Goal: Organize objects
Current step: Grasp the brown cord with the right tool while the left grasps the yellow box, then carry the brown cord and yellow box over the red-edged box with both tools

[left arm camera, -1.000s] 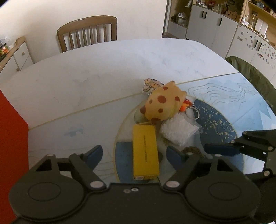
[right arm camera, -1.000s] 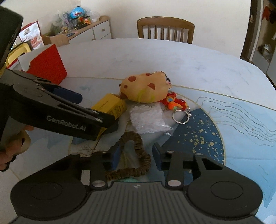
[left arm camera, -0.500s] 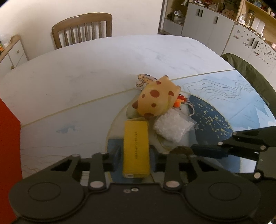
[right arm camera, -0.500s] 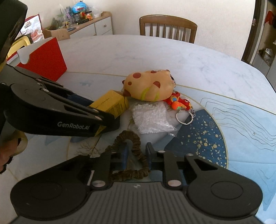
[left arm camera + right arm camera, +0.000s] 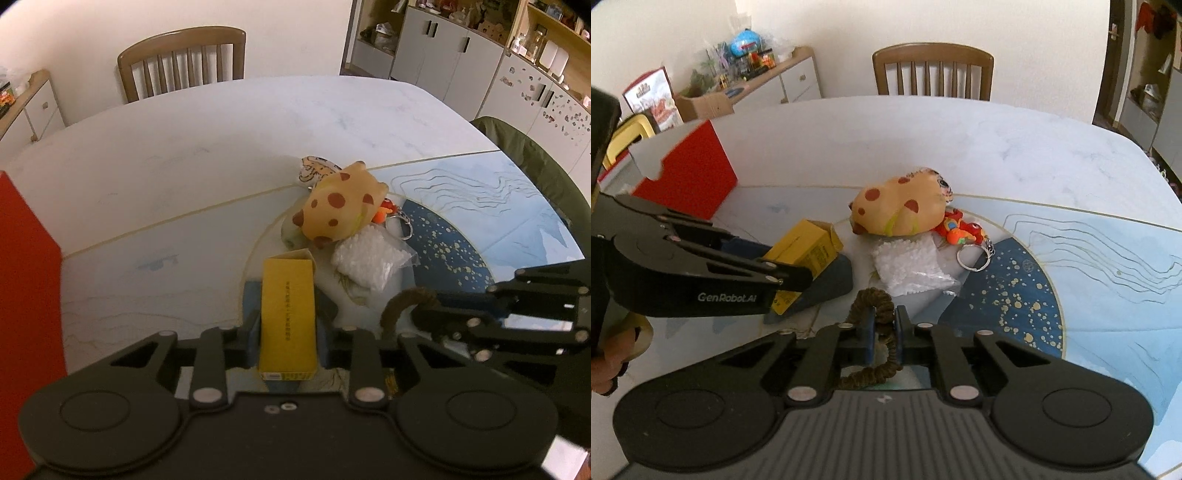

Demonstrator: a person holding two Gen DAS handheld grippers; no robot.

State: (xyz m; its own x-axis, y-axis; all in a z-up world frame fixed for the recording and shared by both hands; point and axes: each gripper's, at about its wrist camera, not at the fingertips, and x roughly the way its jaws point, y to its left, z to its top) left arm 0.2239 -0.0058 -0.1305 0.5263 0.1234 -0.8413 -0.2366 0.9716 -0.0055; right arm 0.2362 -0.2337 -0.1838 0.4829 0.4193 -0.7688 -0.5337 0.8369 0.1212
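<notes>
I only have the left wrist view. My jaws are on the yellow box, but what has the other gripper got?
Observer: The right gripper is shut on the brown scrunchie, pinching one side of the loop.
Operator: Where does the red box open? I see just a red side.
Observer: The red box stands open at the top, with a white inner flap showing.
Operator: Is the yellow box off the table?
Observer: In the right wrist view the yellow box is tilted in the left gripper, its far end raised above its shadow.
</notes>
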